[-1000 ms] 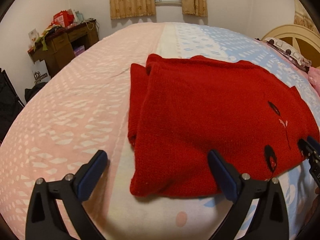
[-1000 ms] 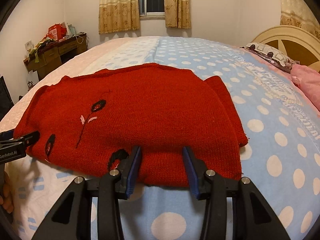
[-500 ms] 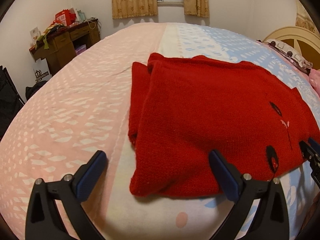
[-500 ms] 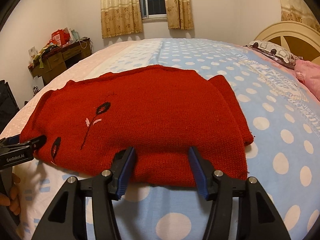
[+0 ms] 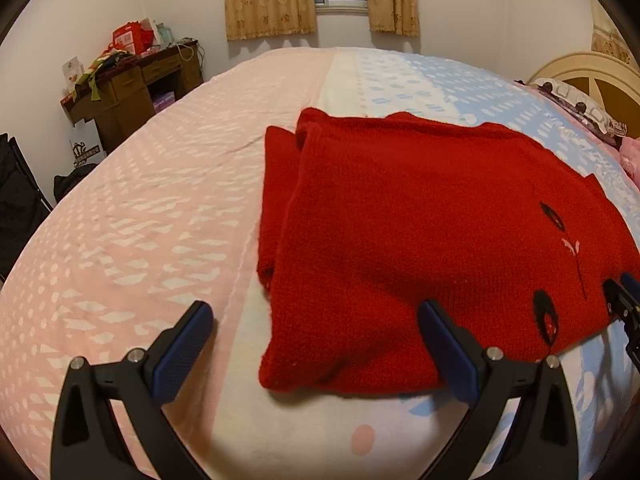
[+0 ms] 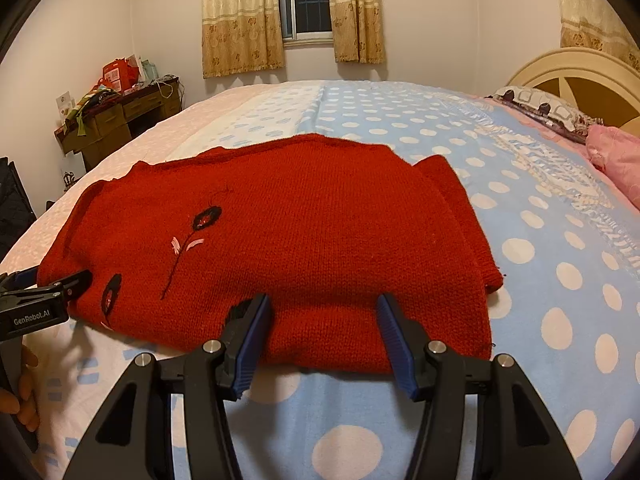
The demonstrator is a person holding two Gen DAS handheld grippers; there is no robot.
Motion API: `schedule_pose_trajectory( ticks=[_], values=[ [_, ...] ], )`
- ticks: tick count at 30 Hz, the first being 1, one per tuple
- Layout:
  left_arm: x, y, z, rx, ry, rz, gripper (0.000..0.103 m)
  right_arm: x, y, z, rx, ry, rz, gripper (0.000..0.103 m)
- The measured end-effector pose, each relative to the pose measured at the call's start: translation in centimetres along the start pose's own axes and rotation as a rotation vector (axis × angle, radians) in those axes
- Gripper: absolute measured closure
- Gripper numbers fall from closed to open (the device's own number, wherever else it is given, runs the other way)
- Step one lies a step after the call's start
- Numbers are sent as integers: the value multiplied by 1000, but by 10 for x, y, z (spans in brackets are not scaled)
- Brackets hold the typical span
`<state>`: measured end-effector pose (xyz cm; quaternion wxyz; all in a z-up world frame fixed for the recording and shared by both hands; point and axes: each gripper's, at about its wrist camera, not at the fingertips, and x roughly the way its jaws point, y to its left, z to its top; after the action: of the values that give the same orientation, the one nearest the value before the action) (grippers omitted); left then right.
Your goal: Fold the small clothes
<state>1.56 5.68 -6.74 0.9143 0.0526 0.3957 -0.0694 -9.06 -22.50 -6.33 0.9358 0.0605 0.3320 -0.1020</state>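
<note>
A red knitted sweater [image 5: 420,220] with dark embroidered flowers lies folded flat on the bed; it also shows in the right wrist view [image 6: 288,240]. My left gripper [image 5: 316,328] is wide open just before the sweater's near left corner, its right finger at the fabric's edge. My right gripper [image 6: 322,320] is open, its fingers on either side of a stretch of the sweater's near edge; I cannot tell if they touch it. Each gripper's tip shows at the edge of the other view.
The bed cover is pink on the left [image 5: 120,220] and blue with white dots on the right [image 6: 560,220]. A cluttered wooden desk [image 5: 132,88] stands far left. A headboard [image 6: 580,80] and pillows [image 6: 540,108] lie at far right.
My right gripper has opened wider and drawn back a little from the sweater's edge. My left gripper has stayed open and hardly moved. The sweater has not moved.
</note>
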Motion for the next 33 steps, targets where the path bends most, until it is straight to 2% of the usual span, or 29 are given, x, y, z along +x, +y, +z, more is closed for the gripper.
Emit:
schedule_pose_trajectory(
  ticks=[3, 9, 12, 15, 17, 20, 22, 26, 30, 32, 33],
  values=[
    [0, 1, 1, -4, 5, -5, 0, -5, -1, 2, 14, -23, 9, 47],
    [-4, -1, 6, 11, 19, 4, 0, 0, -2, 2, 12, -1, 5, 47],
    [-11, -5, 12, 45, 6, 59, 0, 0, -2, 1, 13, 1, 6, 47],
    [-23, -1, 18, 33, -58, 110, 0, 1, -3, 1, 17, 4, 10, 47],
    [-28, 12, 21, -37, -72, 65, 0, 1, -4, 1, 17, 5, 12, 47],
    [-19, 45, 20, -238, -17, -85, 0, 2, -4, 1, 19, 6, 13, 47],
    [-9, 63, 16, -353, 11, -149, 1, 2, -3, 0, 19, 7, 15, 47],
    [1, 60, 11, -385, 39, -215, 5, 3, -3, 0, 19, 11, 17, 47],
    [10, 36, 16, -348, 44, -244, 7, 3, -3, 0, 19, 11, 18, 47],
    [13, 31, 20, -361, 52, -240, 14, 3, -3, 0, 20, 12, 20, 47],
    [13, 30, 21, -373, 48, -252, 30, 4, -4, 0, 20, 12, 21, 47]
  ],
)
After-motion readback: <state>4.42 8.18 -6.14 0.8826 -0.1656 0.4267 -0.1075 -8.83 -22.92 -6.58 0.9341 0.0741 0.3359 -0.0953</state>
